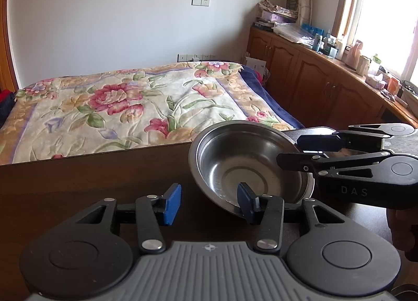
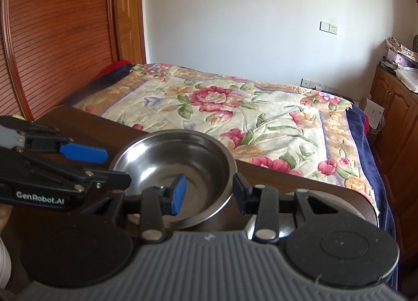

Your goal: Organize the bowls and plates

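Observation:
A shallow steel bowl (image 1: pixel 248 160) (image 2: pixel 169 160) stands empty on the dark wooden table (image 1: pixel 91 183). My left gripper (image 1: pixel 209 203) (image 2: pixel 116 167) straddles its near-left rim. One blue pad is inside the bowl and the other hangs well outside it, so the jaws are open with a wide gap. My right gripper (image 2: pixel 209 192) (image 1: pixel 288 150) straddles the opposite rim, with one finger inside the bowl and one outside. Its pads stand apart from the thin wall. A bright steel edge (image 1: pixel 311 186) shows under the bowl's right side; what it belongs to is hidden.
Just beyond the table's far edge lies a bed with a floral blanket (image 1: pixel 130 107) (image 2: pixel 248 118). Wooden cabinets (image 1: pixel 313 76) with a cluttered top run along the window side. A slatted wooden door (image 2: pixel 52 39) stands to the left.

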